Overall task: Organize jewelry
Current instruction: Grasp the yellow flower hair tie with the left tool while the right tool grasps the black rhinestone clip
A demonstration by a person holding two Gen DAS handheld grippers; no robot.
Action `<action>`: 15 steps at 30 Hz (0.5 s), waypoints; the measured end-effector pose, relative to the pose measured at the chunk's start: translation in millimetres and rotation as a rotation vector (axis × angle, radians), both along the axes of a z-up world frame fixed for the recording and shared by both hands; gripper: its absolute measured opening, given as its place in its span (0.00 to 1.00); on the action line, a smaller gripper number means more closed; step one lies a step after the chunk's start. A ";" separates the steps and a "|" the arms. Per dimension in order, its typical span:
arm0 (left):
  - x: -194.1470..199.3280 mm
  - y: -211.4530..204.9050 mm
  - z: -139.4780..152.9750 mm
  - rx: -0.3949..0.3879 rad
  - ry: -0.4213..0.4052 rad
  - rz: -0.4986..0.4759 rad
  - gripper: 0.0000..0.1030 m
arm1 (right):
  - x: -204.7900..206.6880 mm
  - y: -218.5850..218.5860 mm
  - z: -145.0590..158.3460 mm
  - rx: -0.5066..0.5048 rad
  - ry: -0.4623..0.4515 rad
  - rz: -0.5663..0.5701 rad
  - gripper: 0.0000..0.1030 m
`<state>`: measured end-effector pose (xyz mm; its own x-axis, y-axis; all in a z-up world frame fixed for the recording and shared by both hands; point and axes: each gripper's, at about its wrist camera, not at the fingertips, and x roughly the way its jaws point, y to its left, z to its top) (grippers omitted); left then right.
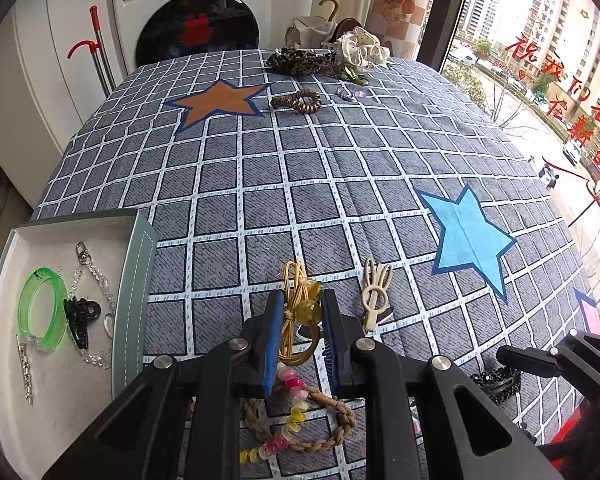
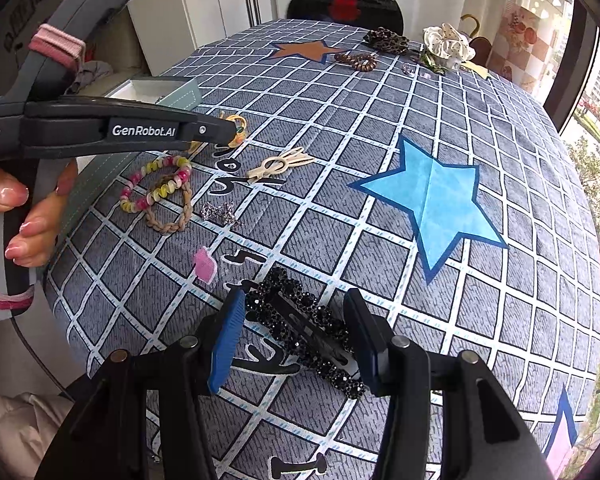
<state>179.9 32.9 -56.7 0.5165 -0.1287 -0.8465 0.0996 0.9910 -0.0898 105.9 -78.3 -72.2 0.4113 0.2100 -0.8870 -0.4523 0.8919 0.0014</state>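
My left gripper (image 1: 302, 320) is shut on a yellow cord hair tie with an amber bead (image 1: 300, 312), held just above the checked cloth. The right wrist view shows that gripper (image 2: 230, 132) from the side with the yellow hair tie (image 2: 239, 123) at its tip. My right gripper (image 2: 296, 340) has a black beaded hair clip (image 2: 300, 320) lying slantwise between its blue pads, which touch the clip's ends. A grey-green tray (image 1: 136, 280) at the left holds a green bangle (image 1: 40, 308), a black claw clip (image 1: 80, 316) and a crystal chain.
On the cloth lie a cream rabbit clip (image 1: 376, 296), a braided bracelet (image 1: 340, 420) and a pink-yellow coil bracelet (image 2: 156, 188), and a silver piece (image 2: 220, 212). Far off sit a brown coil tie (image 1: 296, 102) and two scrunchies (image 1: 300, 60). A washing machine stands behind.
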 end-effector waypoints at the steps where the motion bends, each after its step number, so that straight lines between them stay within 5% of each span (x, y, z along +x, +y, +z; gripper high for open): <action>1: -3.3 0.9 2.0 -0.006 -0.004 0.001 0.26 | -0.5 -1.9 1.2 0.009 0.003 -0.017 0.53; 15: -51.2 24.9 34.9 -0.068 -0.079 0.030 0.26 | -15.1 -17.7 18.7 0.100 0.008 -0.134 0.53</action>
<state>128.8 57.7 -21.8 0.5855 -0.1677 -0.7931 0.0790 0.9855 -0.1501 90.8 -96.0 -53.5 0.4343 0.2410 -0.8679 -0.3290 0.9394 0.0962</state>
